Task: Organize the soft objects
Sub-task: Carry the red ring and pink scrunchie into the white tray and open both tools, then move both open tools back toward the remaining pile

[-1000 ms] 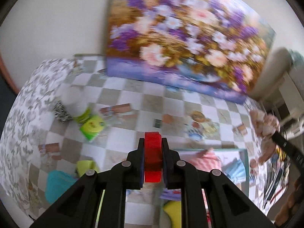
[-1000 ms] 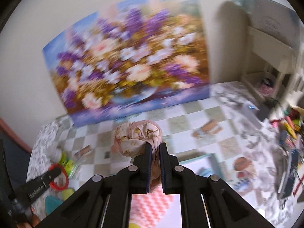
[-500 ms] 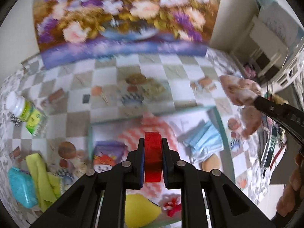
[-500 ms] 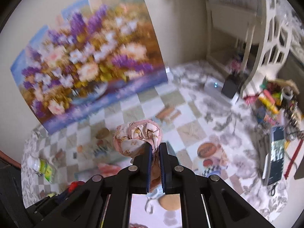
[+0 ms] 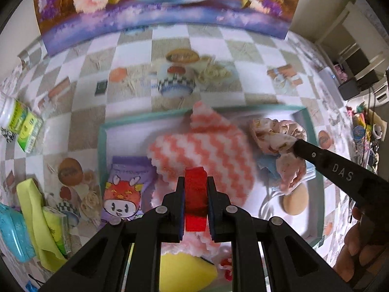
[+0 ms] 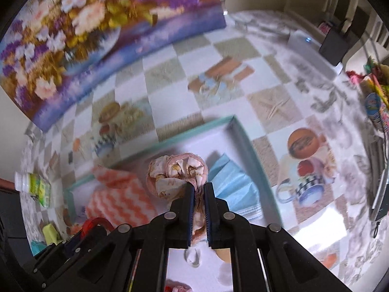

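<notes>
Both grippers are over the teal-rimmed tray (image 5: 102, 146) sitting on the checkered tablecloth (image 5: 136, 48). The left gripper (image 5: 195, 189) has its jaws pinched on a red band (image 5: 195, 202), held right above the pink-and-white zigzag cloth (image 5: 201, 150) that fills the middle of the tray. The right gripper (image 6: 199, 189) is clamped on a pink floral scrunchie (image 6: 177, 170), hanging over the tray's right half.

The tray's pretty crowded. From the left wrist camera: a purple cartoon packet (image 5: 124, 189) at 9 o'clock of the zigzag cloth, a blue face mask (image 6: 233, 187) directly under the scrunchie, a tan round puff (image 5: 294, 202) at 4 o'clock, and a yellow sponge (image 5: 184, 272) at 6 o'clock by the near edge.

Outside the tray, off at 9 o'clock: a green-labelled bottle (image 5: 17, 121) lying on its side, a yellow-green cloth (image 5: 34, 209) and a teal pouch (image 5: 12, 233). A big flower painting (image 5: 165, 2) leans on the wall at 12 o'clock, and there's desk clutter (image 5: 364, 126) blurry at 3 o'clock.
</notes>
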`<control>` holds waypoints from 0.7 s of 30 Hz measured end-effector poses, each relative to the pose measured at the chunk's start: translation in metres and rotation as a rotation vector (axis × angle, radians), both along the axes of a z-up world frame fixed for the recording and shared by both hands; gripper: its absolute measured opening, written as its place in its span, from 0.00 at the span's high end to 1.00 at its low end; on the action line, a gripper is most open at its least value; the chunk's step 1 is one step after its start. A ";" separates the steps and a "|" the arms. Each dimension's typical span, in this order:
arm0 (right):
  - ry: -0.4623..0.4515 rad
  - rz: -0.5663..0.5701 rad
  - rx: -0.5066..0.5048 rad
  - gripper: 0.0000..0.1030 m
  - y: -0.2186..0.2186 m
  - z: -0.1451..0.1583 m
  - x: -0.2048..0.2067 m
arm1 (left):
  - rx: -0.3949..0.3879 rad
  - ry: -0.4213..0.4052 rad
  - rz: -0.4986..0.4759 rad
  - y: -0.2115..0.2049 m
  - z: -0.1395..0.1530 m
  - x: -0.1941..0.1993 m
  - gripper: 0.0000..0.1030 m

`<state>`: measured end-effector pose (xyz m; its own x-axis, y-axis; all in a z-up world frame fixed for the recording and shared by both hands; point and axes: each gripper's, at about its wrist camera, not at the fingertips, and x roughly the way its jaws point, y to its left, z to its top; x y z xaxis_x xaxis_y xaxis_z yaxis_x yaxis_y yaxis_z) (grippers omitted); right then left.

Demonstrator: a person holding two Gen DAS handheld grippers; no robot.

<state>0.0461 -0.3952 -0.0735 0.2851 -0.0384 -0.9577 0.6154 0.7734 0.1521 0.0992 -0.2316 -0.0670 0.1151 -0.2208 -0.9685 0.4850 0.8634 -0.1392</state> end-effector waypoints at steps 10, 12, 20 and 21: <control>0.029 -0.003 -0.015 0.86 0.004 -0.001 0.004 | 0.009 0.035 -0.009 -0.004 -0.007 -0.006 0.84; 0.026 -0.006 -0.026 0.73 0.004 0.005 0.002 | -0.002 0.035 -0.006 -0.003 -0.001 -0.004 0.83; -0.038 -0.030 -0.089 0.50 0.002 0.039 -0.001 | -0.050 -0.059 0.017 0.008 0.039 0.001 0.47; -0.050 -0.036 -0.102 0.46 0.000 0.045 -0.002 | -0.059 -0.069 0.022 0.011 0.043 0.003 0.45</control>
